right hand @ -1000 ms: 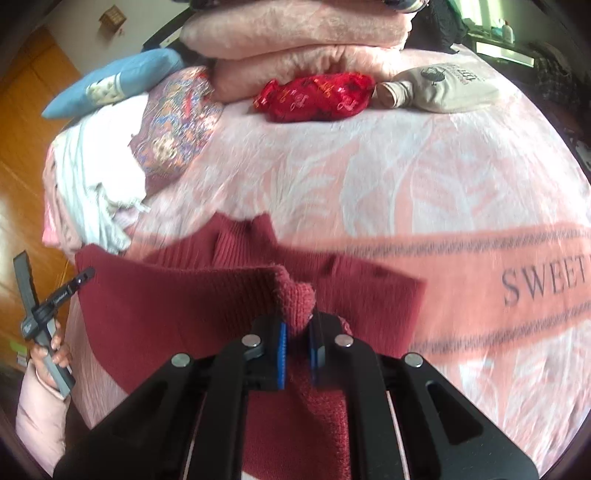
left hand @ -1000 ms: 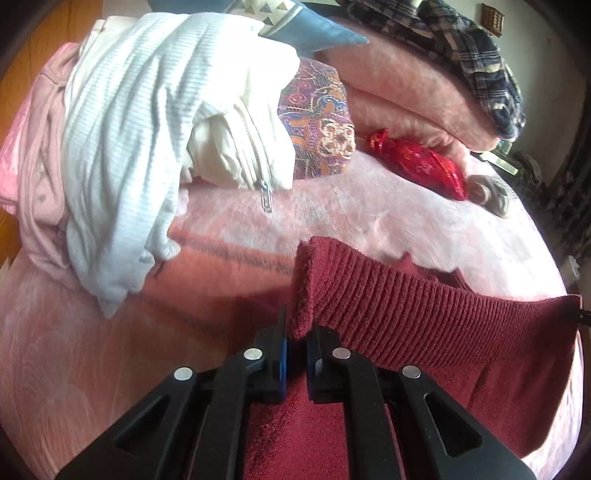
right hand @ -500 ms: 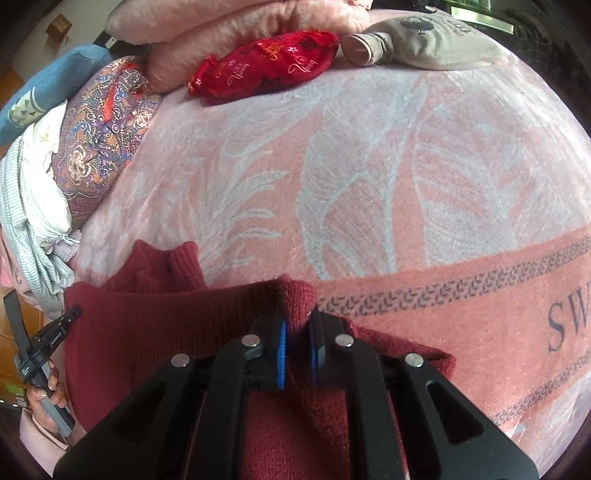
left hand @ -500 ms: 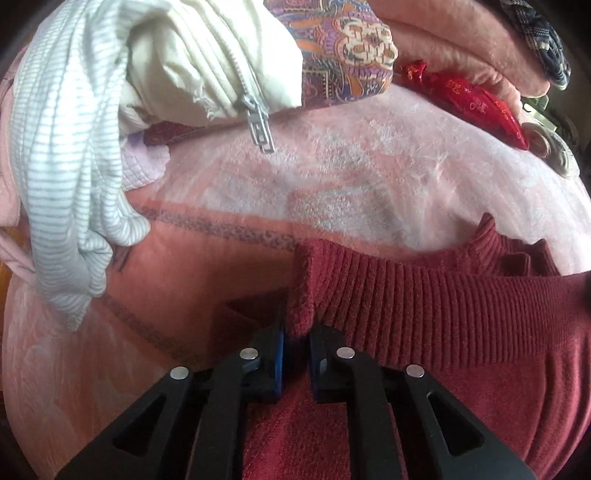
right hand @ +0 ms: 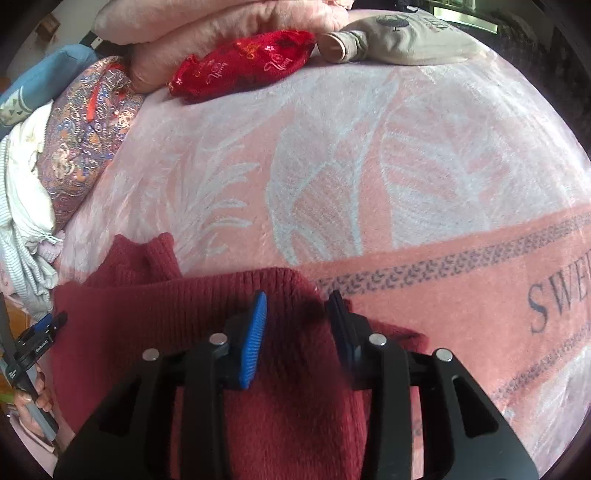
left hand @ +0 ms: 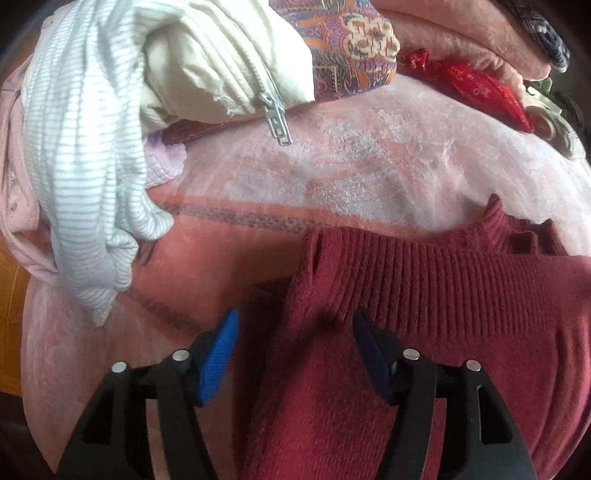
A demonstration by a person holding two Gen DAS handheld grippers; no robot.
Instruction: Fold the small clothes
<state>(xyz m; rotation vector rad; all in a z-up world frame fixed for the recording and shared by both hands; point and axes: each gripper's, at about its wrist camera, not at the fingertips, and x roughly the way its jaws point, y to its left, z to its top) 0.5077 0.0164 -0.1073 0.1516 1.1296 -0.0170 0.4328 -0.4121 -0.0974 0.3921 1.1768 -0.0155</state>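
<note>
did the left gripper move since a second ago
Yes. The left gripper moved forward toward the white zippered garment, which now looms larger, and its jaws opened, releasing the maroon sweater.

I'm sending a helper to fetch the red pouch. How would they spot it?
On the pink blanket, look to the far edge, at the foot of the stacked pink pillows. The red pouch lies there beside a beige pouch. It alone is bright red with gold script.
</note>
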